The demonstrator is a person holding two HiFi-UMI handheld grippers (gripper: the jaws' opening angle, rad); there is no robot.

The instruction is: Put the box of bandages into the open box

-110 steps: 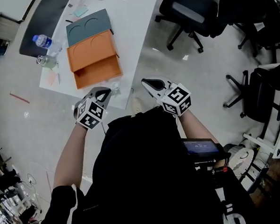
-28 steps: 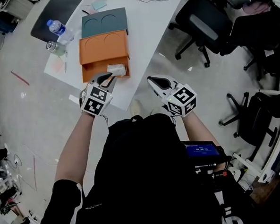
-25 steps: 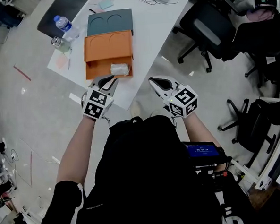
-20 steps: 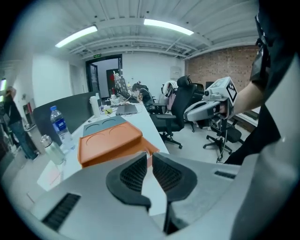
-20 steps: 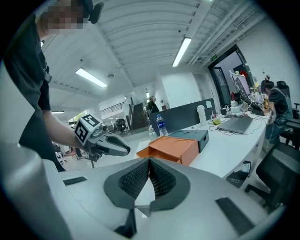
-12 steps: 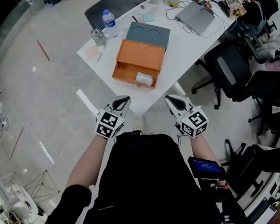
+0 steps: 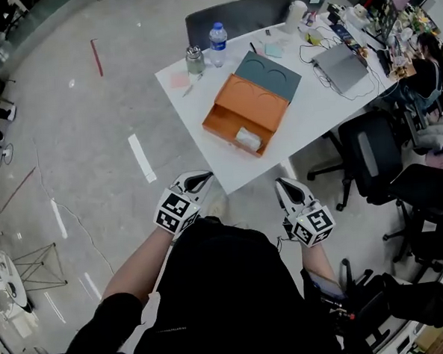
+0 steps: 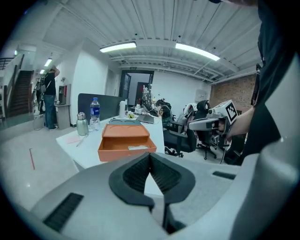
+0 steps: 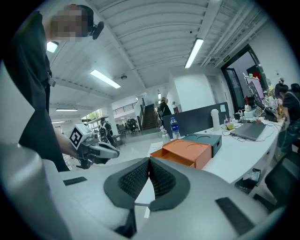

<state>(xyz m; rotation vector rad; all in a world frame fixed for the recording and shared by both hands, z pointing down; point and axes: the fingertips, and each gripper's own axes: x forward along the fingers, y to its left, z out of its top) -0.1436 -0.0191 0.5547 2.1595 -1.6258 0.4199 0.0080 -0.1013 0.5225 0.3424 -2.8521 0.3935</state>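
Observation:
The orange open box (image 7: 244,113) stands on the white table (image 7: 204,140), with its teal lid (image 7: 269,74) behind it. The white box of bandages (image 7: 248,139) lies inside the orange box, at its near right end. My left gripper (image 7: 200,180) is shut and empty, held back from the table's near edge. My right gripper (image 7: 284,184) is shut and empty too, to the right of the table's corner. In the left gripper view the shut jaws point at the orange box (image 8: 125,140). The right gripper view shows that box (image 9: 185,152) and the left gripper (image 9: 96,147).
A water bottle (image 7: 217,39) and a metal flask (image 7: 194,60) stand at the table's far end. A laptop (image 7: 339,64) and cables lie on the right side. Black office chairs (image 7: 370,152) stand right of the table. Grey floor stretches to the left.
The bandage box went from the table's near edge into the orange box. My left gripper let it go and shut. Both grippers have drawn back from the table.

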